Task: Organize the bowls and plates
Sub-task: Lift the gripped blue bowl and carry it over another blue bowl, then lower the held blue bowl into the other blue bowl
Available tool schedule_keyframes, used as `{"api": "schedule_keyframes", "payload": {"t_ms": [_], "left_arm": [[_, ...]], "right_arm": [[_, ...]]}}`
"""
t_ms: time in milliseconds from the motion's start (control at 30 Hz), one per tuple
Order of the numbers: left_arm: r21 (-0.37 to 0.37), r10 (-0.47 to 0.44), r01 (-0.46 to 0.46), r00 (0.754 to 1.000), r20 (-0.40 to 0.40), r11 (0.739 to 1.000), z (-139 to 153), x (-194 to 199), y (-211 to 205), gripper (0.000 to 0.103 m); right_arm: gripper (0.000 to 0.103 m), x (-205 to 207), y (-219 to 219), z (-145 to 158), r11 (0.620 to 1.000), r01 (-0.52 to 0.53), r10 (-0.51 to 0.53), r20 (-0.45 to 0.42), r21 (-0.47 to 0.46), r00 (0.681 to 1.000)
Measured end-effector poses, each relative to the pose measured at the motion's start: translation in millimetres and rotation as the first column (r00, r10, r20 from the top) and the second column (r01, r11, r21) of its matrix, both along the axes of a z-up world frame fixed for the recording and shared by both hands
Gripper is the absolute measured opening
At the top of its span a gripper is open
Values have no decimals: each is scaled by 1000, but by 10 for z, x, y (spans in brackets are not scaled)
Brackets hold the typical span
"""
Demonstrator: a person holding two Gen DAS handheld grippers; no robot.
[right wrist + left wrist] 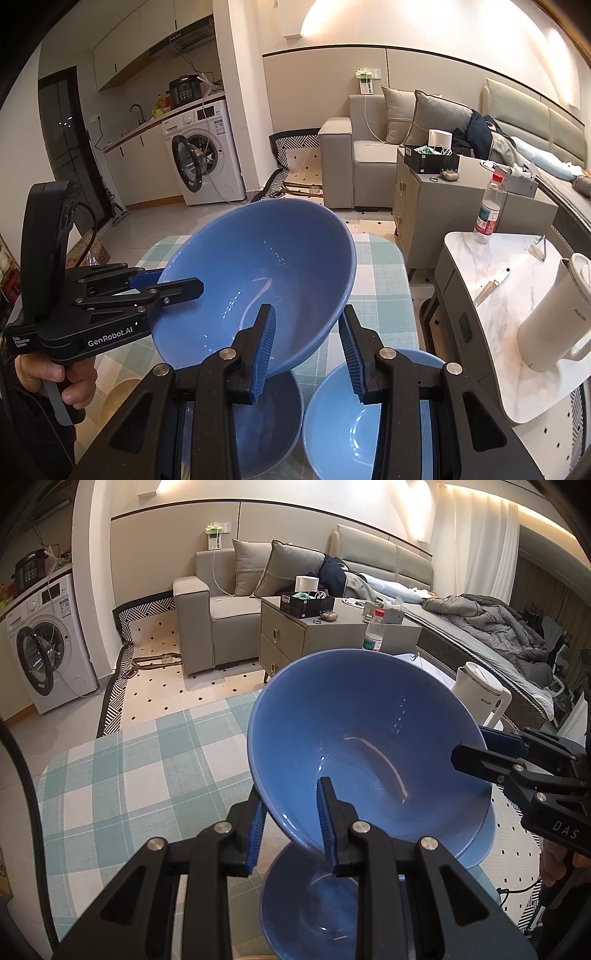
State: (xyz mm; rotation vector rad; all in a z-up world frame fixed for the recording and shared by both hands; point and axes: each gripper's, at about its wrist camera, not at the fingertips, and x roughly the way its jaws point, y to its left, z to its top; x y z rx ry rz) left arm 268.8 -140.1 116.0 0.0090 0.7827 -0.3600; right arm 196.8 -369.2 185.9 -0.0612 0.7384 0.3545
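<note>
Large blue bowl (369,746), one: held tilted in the air above the checked tablecloth (140,768), rim pinched on two opposite sides. Left gripper (291,821) and right gripper (308,349): jaws nearly closed, each clamped on the rim. Bowls on the cloth below: dark blue bowl (266,424) directly beneath, in both views; light blue bowl (351,424) beside it, whole only in the right view. White kettle (554,317), one, on the marble side table (491,258).

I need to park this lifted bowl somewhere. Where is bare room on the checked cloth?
Free: the checked cloth left of the lifted bowl. Crowded: beneath it, where a darker bowl and a lighter bowl sit side by side.
</note>
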Motion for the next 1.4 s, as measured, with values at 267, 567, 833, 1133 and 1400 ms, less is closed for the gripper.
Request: {"api": "schedule_keyframes", "payload": {"t_ms": [267,567,833,1133,1400], "left_arm": [[-4,5,-4,1000,11,1000,40,-104,46,25],[-3,7,-7,1000,25,1000,94,-213,91,25],[-6,8,-8,1000,26,1000,84,-279,130,25],[-9,9,-9,1000,19,1000,53,-317,181,25],[-5,3,-3,1000,18,1000,4,-375,204,25]], "right_arm": [[36,-110,39,46,1000,-8,8,11,1,1000],[36,-190,81,64,1000,-15,15,16,7,1000],[37,-263,147,60,1000,-25,25,13,4,1000],[38,-344,203,46,999,-38,38,9,7,999],[38,-371,200,25,999,-36,36,0,12,999]]}}
